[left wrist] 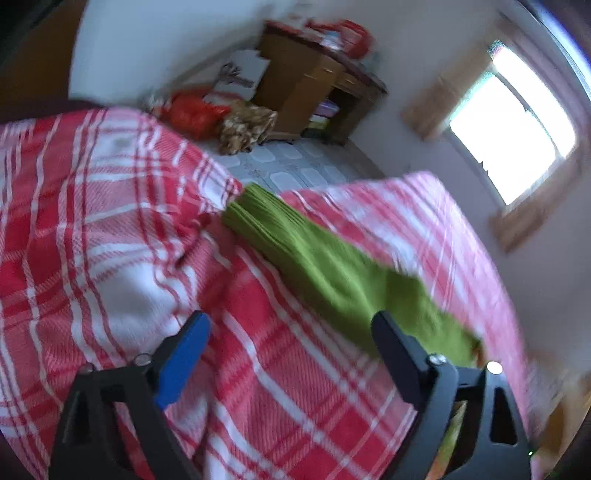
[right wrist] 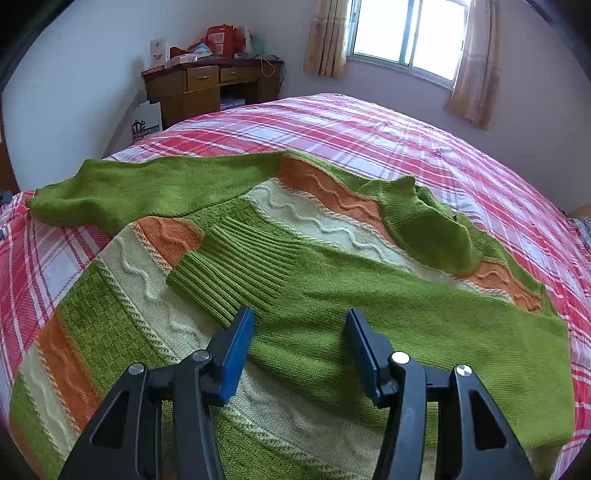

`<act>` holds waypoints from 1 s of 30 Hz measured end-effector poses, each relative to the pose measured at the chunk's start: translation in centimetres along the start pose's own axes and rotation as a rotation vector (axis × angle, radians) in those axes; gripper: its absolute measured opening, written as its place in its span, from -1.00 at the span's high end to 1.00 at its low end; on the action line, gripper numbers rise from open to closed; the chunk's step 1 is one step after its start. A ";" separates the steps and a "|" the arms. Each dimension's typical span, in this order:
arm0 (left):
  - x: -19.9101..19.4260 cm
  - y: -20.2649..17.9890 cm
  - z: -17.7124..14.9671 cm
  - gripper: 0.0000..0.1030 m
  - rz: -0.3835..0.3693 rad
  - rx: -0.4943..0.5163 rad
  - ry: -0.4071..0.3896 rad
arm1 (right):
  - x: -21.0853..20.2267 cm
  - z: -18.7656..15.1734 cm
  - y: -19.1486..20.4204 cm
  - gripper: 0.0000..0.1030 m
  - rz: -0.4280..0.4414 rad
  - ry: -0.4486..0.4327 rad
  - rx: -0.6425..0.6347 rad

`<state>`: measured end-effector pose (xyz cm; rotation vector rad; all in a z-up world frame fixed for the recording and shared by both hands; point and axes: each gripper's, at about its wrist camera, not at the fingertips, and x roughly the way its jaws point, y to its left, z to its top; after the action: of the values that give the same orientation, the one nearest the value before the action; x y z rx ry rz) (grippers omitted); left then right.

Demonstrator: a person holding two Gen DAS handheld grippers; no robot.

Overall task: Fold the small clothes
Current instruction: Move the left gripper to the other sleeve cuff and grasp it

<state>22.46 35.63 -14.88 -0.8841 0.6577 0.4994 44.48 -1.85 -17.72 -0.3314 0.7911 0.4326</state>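
Observation:
A green, orange and cream striped knit sweater (right wrist: 317, 236) lies flat on the bed. One green sleeve (right wrist: 369, 299) is folded across the body, its ribbed cuff (right wrist: 236, 269) just ahead of my right gripper (right wrist: 299, 325), which is open and empty above that sleeve. The other sleeve (right wrist: 147, 188) stretches out to the far left. In the blurred left wrist view that green sleeve (left wrist: 332, 273) runs diagonally toward the bed edge. My left gripper (left wrist: 291, 328) is open and empty over the bedspread, its right finger beside the sleeve.
A red and white plaid bedspread (right wrist: 424, 147) covers the bed, also in the left wrist view (left wrist: 110, 221). A wooden desk (right wrist: 207, 88) with clutter stands by the far wall. A curtained window (right wrist: 406, 33) is behind. Bags (left wrist: 207, 110) sit on the floor.

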 end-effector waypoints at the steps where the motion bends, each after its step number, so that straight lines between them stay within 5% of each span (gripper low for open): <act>1: 0.3 0.6 0.5 -0.71 -0.015 -0.038 0.003 | 0.0 0.0 0.0 -0.05 -0.002 -0.001 -0.001; 6: 1.8 1.6 1.5 -0.49 -0.070 -0.121 0.022 | -0.1 0.0 0.1 -0.05 -0.010 -0.004 -0.005; 20: 4.6 2.4 4.4 -0.48 -0.202 -0.208 -0.003 | -0.1 0.0 0.1 -0.05 -0.014 -0.007 -0.006; 30: 6.1 0.9 4.6 -0.45 -0.180 -0.093 0.048 | -0.1 0.0 -0.2 -0.05 -0.011 -0.009 0.001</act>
<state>27.58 40.70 -17.50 -1.0353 0.5957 0.3494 44.52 -2.01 -17.60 -0.3324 0.7800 0.4227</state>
